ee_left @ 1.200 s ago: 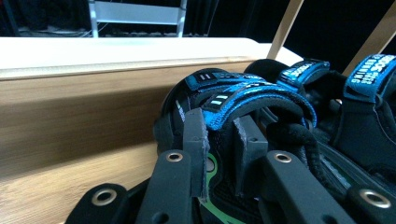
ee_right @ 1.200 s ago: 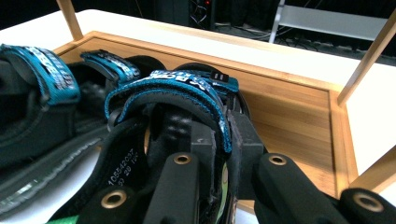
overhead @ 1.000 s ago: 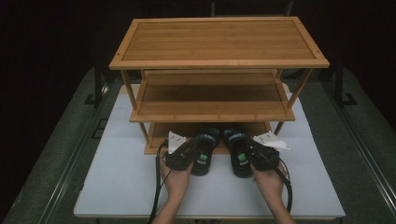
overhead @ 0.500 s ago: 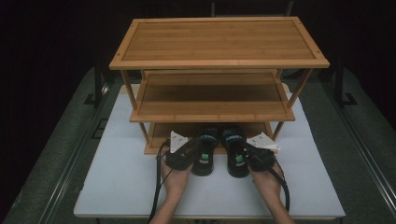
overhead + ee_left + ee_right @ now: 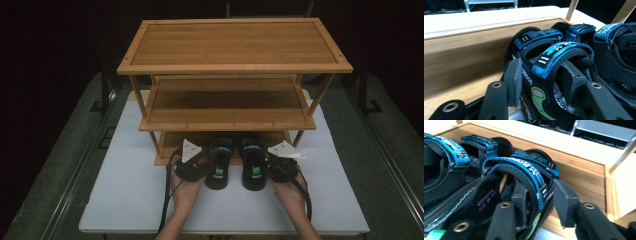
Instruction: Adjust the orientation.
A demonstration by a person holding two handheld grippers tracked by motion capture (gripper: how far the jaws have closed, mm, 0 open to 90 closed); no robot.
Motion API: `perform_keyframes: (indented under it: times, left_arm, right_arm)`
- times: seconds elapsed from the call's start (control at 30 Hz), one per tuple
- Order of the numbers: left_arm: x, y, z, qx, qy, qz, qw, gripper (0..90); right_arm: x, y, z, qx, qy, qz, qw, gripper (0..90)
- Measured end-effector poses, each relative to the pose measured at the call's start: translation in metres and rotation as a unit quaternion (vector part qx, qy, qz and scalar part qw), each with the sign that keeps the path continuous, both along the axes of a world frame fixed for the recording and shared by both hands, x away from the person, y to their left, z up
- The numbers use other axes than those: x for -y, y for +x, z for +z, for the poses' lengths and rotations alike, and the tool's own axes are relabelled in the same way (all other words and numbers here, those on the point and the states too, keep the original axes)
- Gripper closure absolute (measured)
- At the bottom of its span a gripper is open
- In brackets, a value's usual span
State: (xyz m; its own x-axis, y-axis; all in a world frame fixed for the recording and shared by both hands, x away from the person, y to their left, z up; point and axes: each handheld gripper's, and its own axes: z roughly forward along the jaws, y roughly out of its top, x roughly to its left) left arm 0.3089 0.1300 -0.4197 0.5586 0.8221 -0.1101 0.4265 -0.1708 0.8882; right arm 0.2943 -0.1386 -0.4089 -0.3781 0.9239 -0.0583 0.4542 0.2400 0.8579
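Sandals set on the rack's bottom shelf, both tools letting go.

Nearest me, my left tool (image 5: pixel 539 82) and right tool (image 5: pixel 537 202) have just been opening, jaws apart and straddling each sandal's side wall. The left sandal (image 5: pixel 219 162) and right sandal (image 5: pixel 252 162) rest half on the rack (image 5: pixel 227 107) above the tabletop (image 5: pixel 125 200). Next I judge: back out straight.

High view above, looking forward and down; both gripper views close, seemingly near-level, sharing the sandals (image 5: pixel 554 72).
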Motion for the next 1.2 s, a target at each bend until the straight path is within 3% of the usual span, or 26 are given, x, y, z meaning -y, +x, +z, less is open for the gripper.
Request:
perform_keyframes:
  times: [0.4,0.77,0.93,1.2]
  left_arm:
    - [-0.004,-0.013,0.014,0.019,-0.002,-0.030,0.9994,47.6]
    - [-0.017,-0.030,0.017,0.023,-0.036,-0.076,0.9962,40.5]
    - [-0.020,-0.041,0.020,0.032,-0.028,-0.098,0.9943,34.4]
    - [-0.031,-0.054,0.018,0.037,-0.020,-0.097,0.9944,26.7]
  right_arm:
    - [0.004,-0.013,0.008,0.008,0.010,0.008,0.9999,57.6]
    - [0.021,-0.037,0.021,0.014,0.052,0.051,0.9972,50.0]
    - [0.028,-0.052,0.022,0.012,0.061,0.078,0.9950,43.5]
    - [0.036,-0.072,0.015,-0.002,0.056,0.107,0.9927,35.0]
